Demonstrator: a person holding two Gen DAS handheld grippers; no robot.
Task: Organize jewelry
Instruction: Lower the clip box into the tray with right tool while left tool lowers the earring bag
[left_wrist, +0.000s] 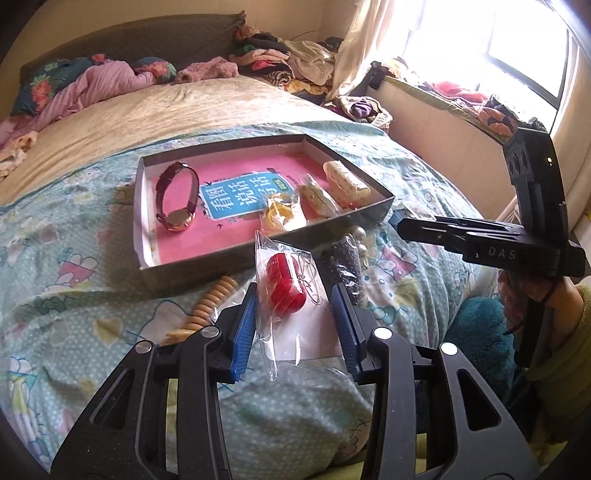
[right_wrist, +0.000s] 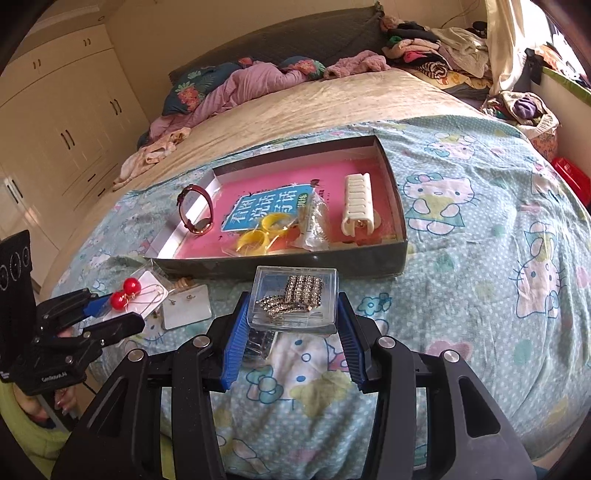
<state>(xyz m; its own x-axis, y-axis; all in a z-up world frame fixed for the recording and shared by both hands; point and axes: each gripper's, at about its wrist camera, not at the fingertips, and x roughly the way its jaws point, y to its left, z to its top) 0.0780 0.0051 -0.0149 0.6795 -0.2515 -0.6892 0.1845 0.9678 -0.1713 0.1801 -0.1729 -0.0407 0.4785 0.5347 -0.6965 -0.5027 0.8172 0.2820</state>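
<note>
I am in a bedroom at home. There is a big bed (right_wrist: 332, 103) with a cartoon cat blanket (right_wrist: 461, 229), pillows (right_wrist: 192, 88), heaps of clothes (right_wrist: 424, 48), tall cupboards (right_wrist: 55, 122) on the wall, and a sunny window (left_wrist: 517, 48) with a curtain (left_wrist: 354, 48).

Daylight floods from the blown-out window (left_wrist: 517, 48); the bed (right_wrist: 480, 258) is bright and sharp, with fisheye bending and dark corners.

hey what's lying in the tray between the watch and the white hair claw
In the right wrist view, between the watch and the white hair claw lie yellow rings in a bag and another clear packet.
</note>
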